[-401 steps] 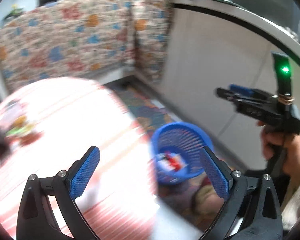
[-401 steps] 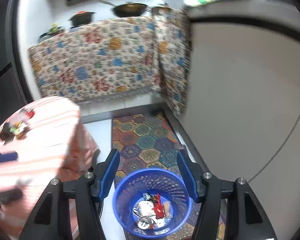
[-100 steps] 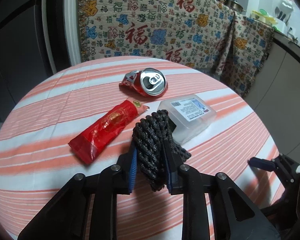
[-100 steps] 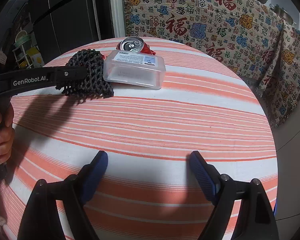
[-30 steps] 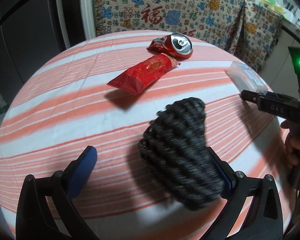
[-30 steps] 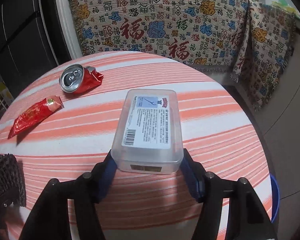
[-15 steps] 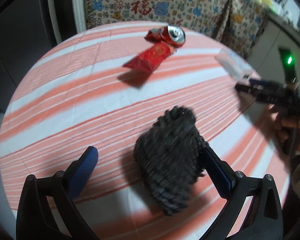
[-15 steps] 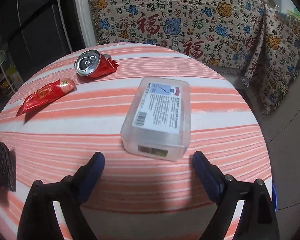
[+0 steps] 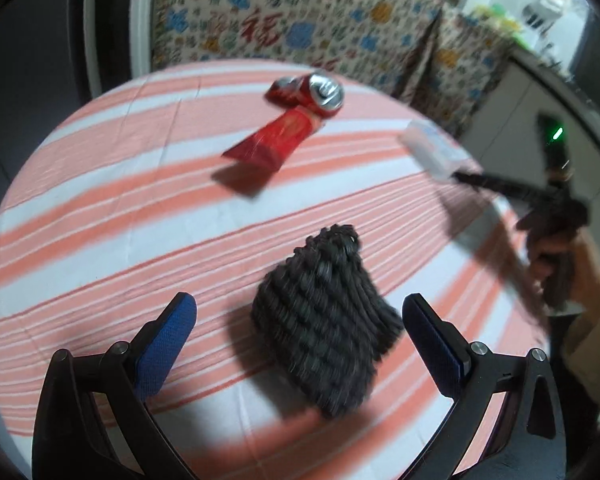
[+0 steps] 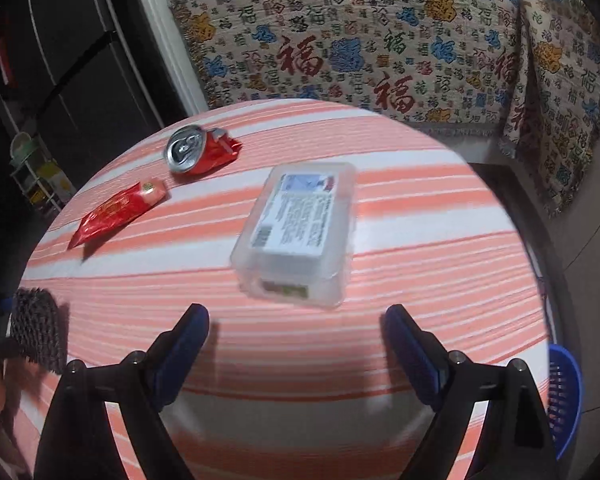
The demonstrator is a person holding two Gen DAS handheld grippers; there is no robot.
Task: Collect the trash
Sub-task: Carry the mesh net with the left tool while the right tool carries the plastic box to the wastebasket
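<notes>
A crushed red drink can [image 10: 198,153] lies on its side at the far part of a round tabletop [image 10: 420,240] covered in orange and white stripes. Just beside it, nearer the camera, lies a red snack wrapper [image 10: 118,208]. Both look like the trash to collect. The can is likely light, thin-walled and a bit slippery; its flattened body looks the best place to pinch, across the narrow sides. The wrapper is likely feather-light, limp and crinkly, so pinching one raised end should work better than pressing it flat.

A clear plastic box [image 10: 300,232] with a printed label rests mid-tabletop, just ahead of the right tool [image 10: 296,344], whose jaws have just been opening and now stand wide with nothing between them. A black knitted pouch [image 9: 324,328] lies soft and slumped on the cloth ahead of the left tool [image 9: 300,340], which is also spread wide and empty, not touching it.

A blue basket [image 10: 564,396] shows below the tabletop's right edge. Patterned fabric [image 10: 380,40] hangs behind.
</notes>
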